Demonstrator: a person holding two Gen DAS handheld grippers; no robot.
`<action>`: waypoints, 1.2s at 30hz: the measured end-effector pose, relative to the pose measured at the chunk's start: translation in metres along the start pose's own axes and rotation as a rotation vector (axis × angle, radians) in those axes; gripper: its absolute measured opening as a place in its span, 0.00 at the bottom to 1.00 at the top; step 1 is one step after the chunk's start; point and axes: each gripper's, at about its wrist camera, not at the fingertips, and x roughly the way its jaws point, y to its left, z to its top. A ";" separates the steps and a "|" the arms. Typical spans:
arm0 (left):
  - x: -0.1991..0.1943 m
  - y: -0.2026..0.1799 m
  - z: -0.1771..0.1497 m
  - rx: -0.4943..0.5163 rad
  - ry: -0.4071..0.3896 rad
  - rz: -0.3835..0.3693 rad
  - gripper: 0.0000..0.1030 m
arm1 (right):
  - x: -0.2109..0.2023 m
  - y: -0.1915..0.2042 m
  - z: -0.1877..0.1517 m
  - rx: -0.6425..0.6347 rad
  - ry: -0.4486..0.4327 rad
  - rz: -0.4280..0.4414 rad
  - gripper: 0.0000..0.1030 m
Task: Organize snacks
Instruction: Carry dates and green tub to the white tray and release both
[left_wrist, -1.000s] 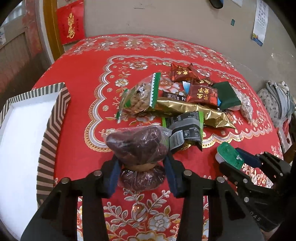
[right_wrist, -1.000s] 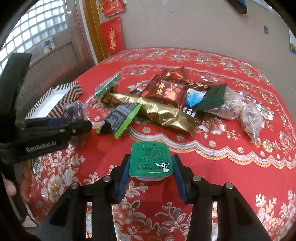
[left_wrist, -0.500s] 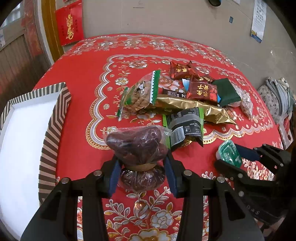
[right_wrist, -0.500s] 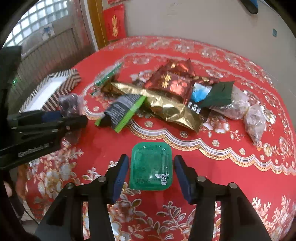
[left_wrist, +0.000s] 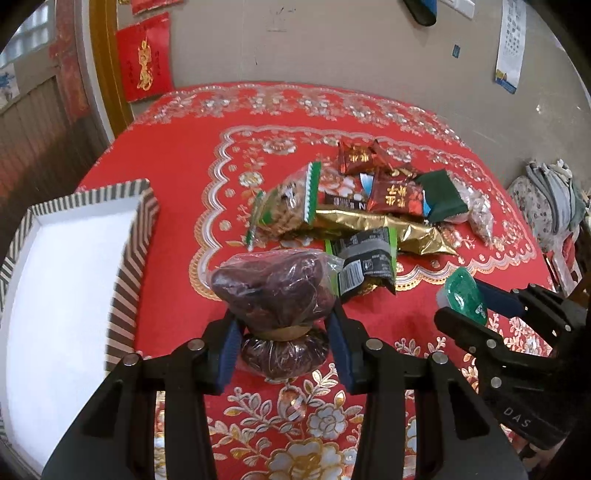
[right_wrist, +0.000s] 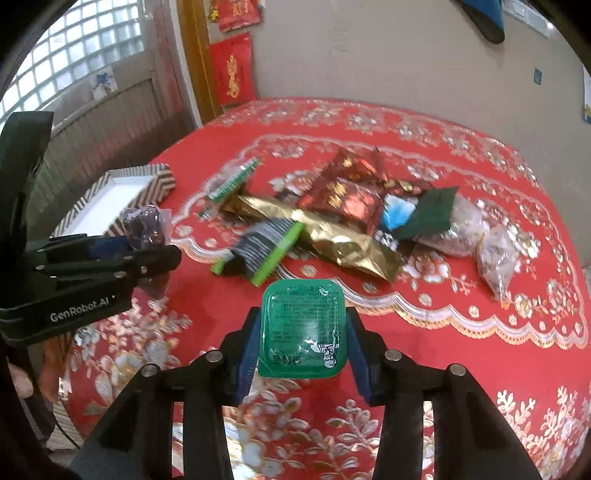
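My left gripper (left_wrist: 282, 332) is shut on a clear bag of dark red dates (left_wrist: 273, 286), pinched at its tied waist and held above the red tablecloth. My right gripper (right_wrist: 303, 341) is shut on a small green-lidded sauce cup (right_wrist: 303, 328), also lifted off the table. In the left wrist view the sauce cup (left_wrist: 463, 295) shows at the right in the right gripper (left_wrist: 476, 306). In the right wrist view the date bag (right_wrist: 146, 225) shows at the left in the left gripper (right_wrist: 155, 251). A pile of snacks lies mid-table: a gold packet (left_wrist: 376, 225), red packets (left_wrist: 397, 195), a black-green packet (left_wrist: 365, 262).
A striped box with a white inside (left_wrist: 129, 251) stands at the table's left edge. A green-edged clear snack bag (left_wrist: 284, 206) and clear nut bags (right_wrist: 495, 258) lie in the pile. The wall stands behind the round table; a person's fingers (right_wrist: 20, 380) show at the left.
Both views have tilted up a little, so the table sits lower in frame. The sauce cup now stands more upright between the right gripper's fingers. Both grips are unchanged.
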 end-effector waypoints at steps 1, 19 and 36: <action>-0.004 0.001 0.001 -0.001 -0.007 0.002 0.40 | -0.002 0.003 0.002 -0.004 -0.006 0.001 0.43; -0.053 0.078 0.008 -0.067 -0.073 0.118 0.40 | 0.008 0.090 0.052 -0.102 -0.030 0.101 0.43; -0.041 0.186 0.023 -0.184 -0.001 0.232 0.40 | 0.052 0.200 0.110 -0.199 0.002 0.230 0.43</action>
